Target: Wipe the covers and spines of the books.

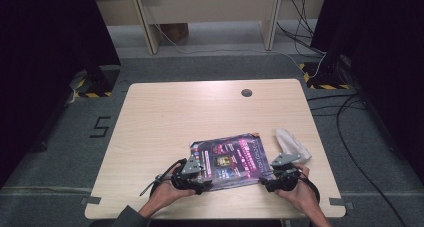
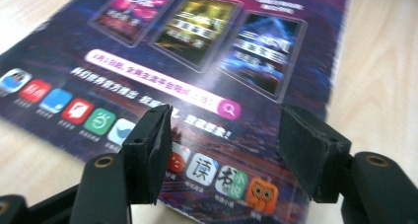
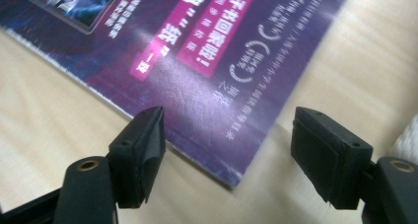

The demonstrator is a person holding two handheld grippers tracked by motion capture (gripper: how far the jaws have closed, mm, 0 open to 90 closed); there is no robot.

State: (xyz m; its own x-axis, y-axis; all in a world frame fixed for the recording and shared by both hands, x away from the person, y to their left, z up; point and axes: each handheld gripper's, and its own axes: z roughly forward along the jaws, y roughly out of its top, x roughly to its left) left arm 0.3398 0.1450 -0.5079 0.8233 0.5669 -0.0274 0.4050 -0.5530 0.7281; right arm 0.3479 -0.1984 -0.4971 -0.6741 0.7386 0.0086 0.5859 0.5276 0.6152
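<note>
A glossy purple poster (image 1: 231,158) with pink text and app icons lies flat on the wooden table (image 1: 170,112), near its front edge. My left gripper (image 1: 200,179) is at the poster's near left corner. In the left gripper view its jaws stand apart (image 2: 224,135) just above the row of icons on the poster (image 2: 197,61), pinching nothing. My right gripper (image 1: 271,180) is at the near right corner. In the right gripper view its jaws are spread (image 3: 226,135) on either side of that corner of the poster (image 3: 197,71), and neither pad touches the paper.
A crumpled white cloth (image 1: 292,144) lies on the table just right of the poster, close to my right gripper, and peeks in at the right gripper view's edge (image 3: 409,135). A dark round cable hole (image 1: 246,92) sits near the table's far edge.
</note>
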